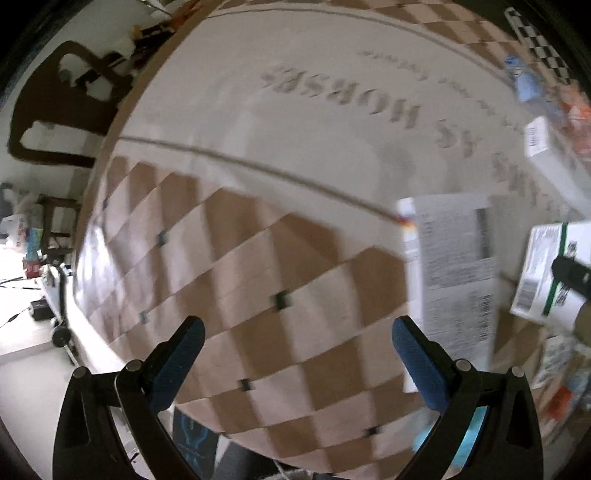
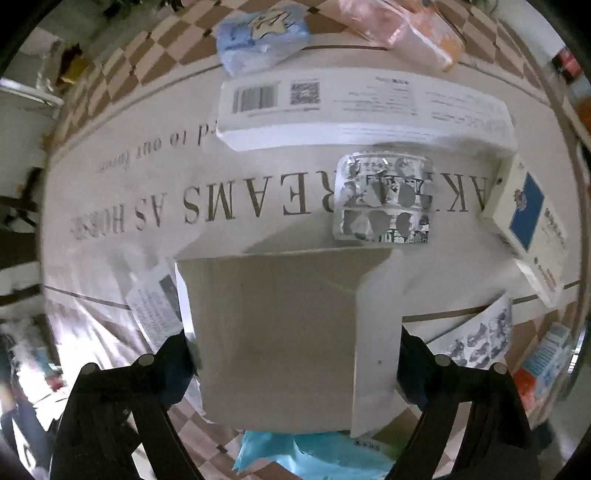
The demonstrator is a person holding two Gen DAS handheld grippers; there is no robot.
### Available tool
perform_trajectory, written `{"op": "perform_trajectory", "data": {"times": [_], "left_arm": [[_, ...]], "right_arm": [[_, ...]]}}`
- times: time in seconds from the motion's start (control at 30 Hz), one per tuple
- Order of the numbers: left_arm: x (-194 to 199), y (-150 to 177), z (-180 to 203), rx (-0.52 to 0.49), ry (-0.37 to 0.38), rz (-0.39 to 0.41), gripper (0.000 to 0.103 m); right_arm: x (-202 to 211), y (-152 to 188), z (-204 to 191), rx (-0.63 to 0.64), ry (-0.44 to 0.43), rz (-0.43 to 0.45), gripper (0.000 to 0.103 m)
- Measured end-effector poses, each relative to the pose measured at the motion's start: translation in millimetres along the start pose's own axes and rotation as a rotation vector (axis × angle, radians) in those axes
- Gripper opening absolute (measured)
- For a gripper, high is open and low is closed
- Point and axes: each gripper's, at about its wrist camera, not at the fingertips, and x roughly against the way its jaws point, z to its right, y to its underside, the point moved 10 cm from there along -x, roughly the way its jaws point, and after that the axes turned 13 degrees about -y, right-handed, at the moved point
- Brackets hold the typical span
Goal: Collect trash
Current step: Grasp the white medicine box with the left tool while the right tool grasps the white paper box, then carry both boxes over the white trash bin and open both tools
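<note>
The left gripper [image 1: 297, 354] is hovering with its blue-padded jaws spread wide and nothing between them, above a cream tablecloth [image 1: 258, 122] with a brown checked border and grey printed lettering. Just right of it in the left wrist view, a white printed paper leaflet [image 1: 454, 266] is lying flat on the cloth, and farther right a white carton with a green stripe [image 1: 550, 269] is sitting beside a dark part of the other tool at the frame edge.

The right gripper [image 2: 295, 354] is clamping a plain grey-white cardboard box [image 2: 288, 332], with its black fingers pressing against the left and right sides of the box. Just beyond the box's far edge, a silver foil blister pack [image 2: 384, 199] with burst pockets is lying on the lettering. Farther off, a long white flat box with a barcode and QR code [image 2: 354, 110] is lying across the cloth. At the far left, a pale blue plastic packet [image 2: 258, 40] is resting on the checked border, and a pinkish translucent plastic bag [image 2: 402, 33] is lying at the far right. On the right a white box with a blue panel [image 2: 528, 218] is lying at an angle. A crumpled light blue plastic bag [image 2: 306, 458] is showing at the near edge, under the held box.
</note>
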Motion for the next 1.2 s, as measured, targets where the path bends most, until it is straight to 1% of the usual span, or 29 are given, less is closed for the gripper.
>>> {"op": "perform_trajectory", "data": {"times": [0.03,0.07,0.17,0.23,0.3,0.4,0.43,0.47,0.5,0.53,0.57,0.6,0.63,0.67,0.73,0.77,0.8,0.87,0.9,0.93,0.97,1.03,1.07,1.13,1.2], "left_arm": [[5.4,-2.1,9.4,-0.007,0.022,-0.001,0.103],[10.3,-4.5,23.5,-0.017,0.059,-0.006,0.103],[16.6,-10.6,60.9,-0.047,0.128,-0.022,0.103],[17.4,-14.0,79.4,-0.063,0.151,-0.033,0.103],[14.3,-17.8,100.3,-0.083,0.153,-0.053,0.103],[3.1,-24.2,120.6,-0.103,0.132,-0.081,0.103],[0.0,-27.6,123.5,-0.103,0.124,-0.082,0.097],[-4.9,-31.0,124.5,-0.101,0.108,-0.082,0.094],[-9.4,-35.0,125.2,-0.101,0.098,-0.086,0.085],[-14.2,-37.7,123.8,-0.099,0.083,-0.085,0.081],[-16.9,-39.6,123.2,-0.090,0.093,-0.081,0.080],[-18.3,-42.8,120.0,-0.080,0.100,-0.074,0.077],[-25.8,-44.1,108.0,-0.074,0.106,-0.067,0.074],[-26.8,-46.3,107.3,-0.073,0.110,-0.056,0.073],[-31.1,-44.2,97.4,-0.080,0.115,-0.048,0.073],[-34.4,-47.3,99.1,-0.082,0.116,-0.044,0.073],[-37.3,-50.5,101.9,-0.082,0.117,-0.043,0.075],[-43.1,-57.5,107.8,-0.085,0.127,-0.043,0.076],[-37.2,-54.6,102.0,-0.091,0.130,-0.041,0.074],[-29.1,-45.2,109.5,-0.093,0.133,-0.035,0.073],[-29.4,-46.7,109.6,-0.098,0.127,-0.025,0.073],[-30.8,-47.3,95.3,-0.106,0.118,0.002,0.073],[-24.2,-43.6,86.1,-0.112,0.118,0.016,0.073],[-15.9,-47.3,78.3,-0.125,0.108,0.053,0.073],[0.5,-51.4,73.0,-0.141,0.090,0.105,0.073]], "right_arm": [[3.0,0.9,4.4,-0.006,0.004,0.000,0.090],[9.7,0.2,11.2,-0.014,0.007,0.017,0.090],[24.3,-3.8,29.2,-0.030,0.032,0.052,0.090],[35.0,-9.0,47.2,-0.052,0.070,0.083,0.090],[39.0,-13.1,62.6,-0.071,0.105,0.099,0.090],[32.6,-12.2,75.0,-0.111,0.102,0.091,0.090],[32.6,-12.1,78.5,-0.116,0.104,0.087,0.090],[27.3,-10.8,79.2,-0.120,0.105,0.084,0.090],[26.8,-10.9,83.0,-0.122,0.104,0.078,0.090],[24.1,-10.2,84.5,-0.124,0.105,0.072,0.090],[23.6,-11.6,88.4,-0.128,0.104,0.069,0.090],[21.1,-11.3,86.7,-0.129,0.101,0.077,0.090],[17.4,-9.4,84.1,-0.125,0.102,0.076,0.090],[15.2,-8.2,83.9,-0.125,0.101,0.074,0.090],[10.7,-11.1,84.0,-0.123,0.096,0.068,0.090],[21.8,-18.7,84.6,-0.125,0.097,0.061,0.090],[17.4,-17.8,83.5,-0.123,0.098,0.051,0.090],[15.8,-24.6,83.5,-0.128,0.099,0.032,0.091],[11.0,-24.6,83.0,-0.127,0.101,0.026,0.091],[4.0,-25.6,81.2,-0.124,0.105,0.028,0.090],[1.3,-25.7,79.5,-0.121,0.108,0.026,0.090],[-2.1,-26.1,74.9,-0.120,0.111,0.030,0.088],[-3.4,-26.7,73.1,-0.119,0.109,0.034,0.088],[-0.4,-27.9,68.7,-0.118,0.098,0.048,0.086],[6.6,-23.6,67.2,-0.116,0.095,0.062,0.086]]}}
